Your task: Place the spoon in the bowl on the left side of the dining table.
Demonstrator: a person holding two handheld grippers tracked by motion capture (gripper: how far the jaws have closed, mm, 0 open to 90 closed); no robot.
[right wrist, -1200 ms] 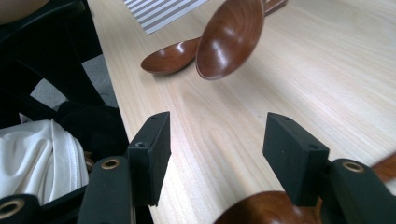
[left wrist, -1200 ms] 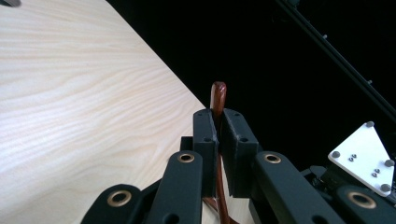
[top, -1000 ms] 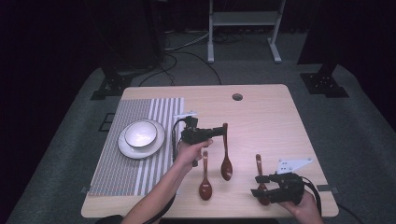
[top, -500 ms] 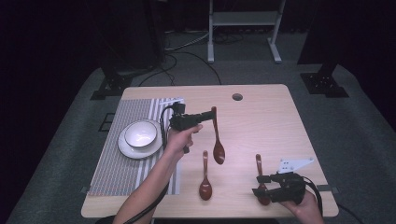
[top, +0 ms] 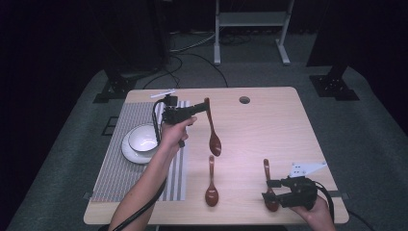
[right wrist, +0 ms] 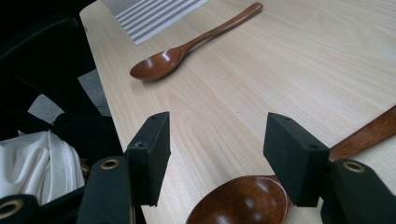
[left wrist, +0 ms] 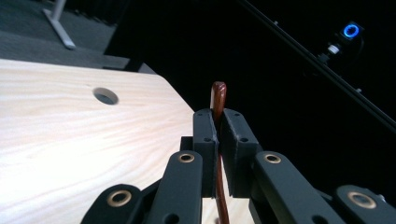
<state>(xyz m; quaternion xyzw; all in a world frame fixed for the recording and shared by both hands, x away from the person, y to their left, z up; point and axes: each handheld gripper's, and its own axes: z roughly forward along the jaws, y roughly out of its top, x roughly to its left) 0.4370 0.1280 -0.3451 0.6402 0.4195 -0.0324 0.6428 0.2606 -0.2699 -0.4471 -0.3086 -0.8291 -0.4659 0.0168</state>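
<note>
My left gripper (top: pixel 202 109) is held above the table, shut on the upper handle of a brown wooden spoon (top: pixel 213 134) that hangs bowl down. In the left gripper view the jaws (left wrist: pixel 217 133) pinch the handle, and its tip (left wrist: pixel 218 95) pokes out above the pads. A second wooden spoon (top: pixel 210 185) lies flat on the table's near middle. My right gripper (top: pixel 273 190) rests at the near right, open over the bowl of a third spoon (top: pixel 266 169). That bowl (right wrist: pixel 238 203) lies on the wood between the spread jaws (right wrist: pixel 217 154), and the pads do not press on it.
A white bowl (top: pixel 142 137) on a white plate sits on a striped placemat (top: pixel 115 168) at the table's left. A round cable hole (top: pixel 244 100) is in the far edge of the tabletop. Dark floor, cables and stand legs surround the table.
My left gripper has risen and moved toward the far left, carrying its spoon off the table. The right gripper and the other two spoons have stayed put.
</note>
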